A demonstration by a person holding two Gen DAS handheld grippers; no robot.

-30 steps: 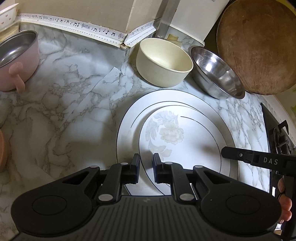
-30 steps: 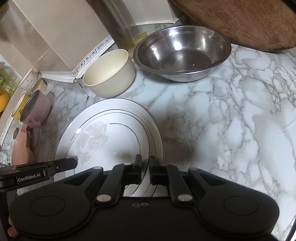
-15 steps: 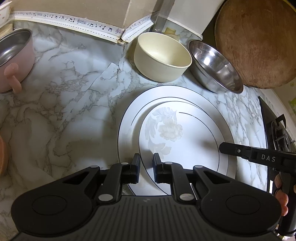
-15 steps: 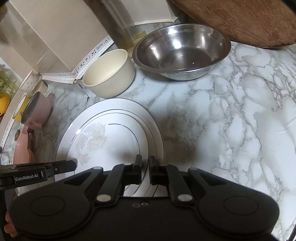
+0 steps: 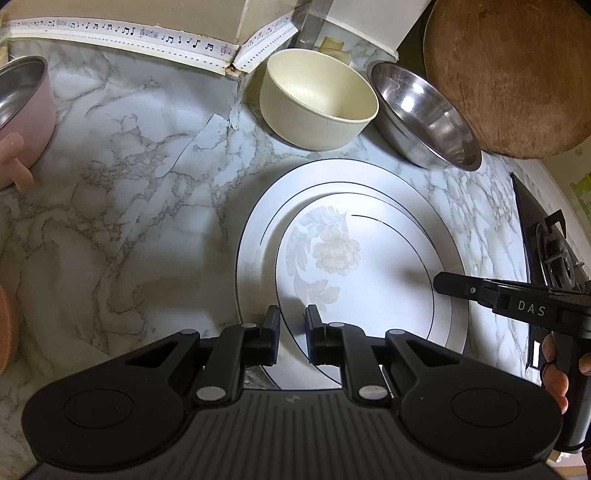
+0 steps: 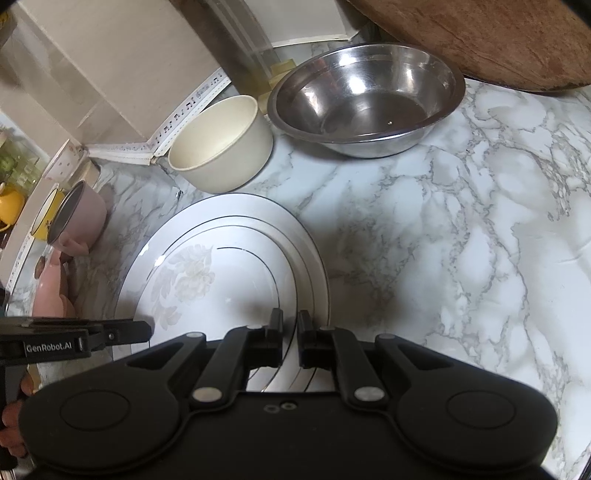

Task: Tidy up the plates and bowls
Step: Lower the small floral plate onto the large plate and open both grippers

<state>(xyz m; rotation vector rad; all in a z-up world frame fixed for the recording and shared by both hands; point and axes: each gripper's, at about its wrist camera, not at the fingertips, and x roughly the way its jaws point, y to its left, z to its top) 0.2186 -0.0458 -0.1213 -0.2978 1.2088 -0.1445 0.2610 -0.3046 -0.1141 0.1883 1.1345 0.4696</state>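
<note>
A smaller white plate with a pale flower print (image 5: 354, 273) lies on a larger white plate (image 5: 266, 221), both on the marble counter; they also show in the right wrist view, the flower plate (image 6: 221, 284) on the larger plate (image 6: 258, 206). My left gripper (image 5: 292, 325) hovers over the plates' near left edge, its jaws a narrow gap apart and empty. My right gripper (image 6: 290, 325) hovers over their near right edge, jaws likewise nearly closed and empty. A cream bowl (image 5: 317, 99) and a steel bowl (image 5: 424, 110) stand behind the plates.
A pink steel-lined pot (image 5: 22, 110) stands at the left, with a pink dish (image 6: 51, 291) near it. A round wooden board (image 5: 509, 74) leans at the back right. A gas stove (image 5: 554, 243) is at the right. Boxes and a music-note strip (image 5: 122, 35) line the back wall.
Both grippers have drawn back slightly toward me and the left view has shifted a little; the plates and bowls have not moved. Jaw gaps are unchanged.
</note>
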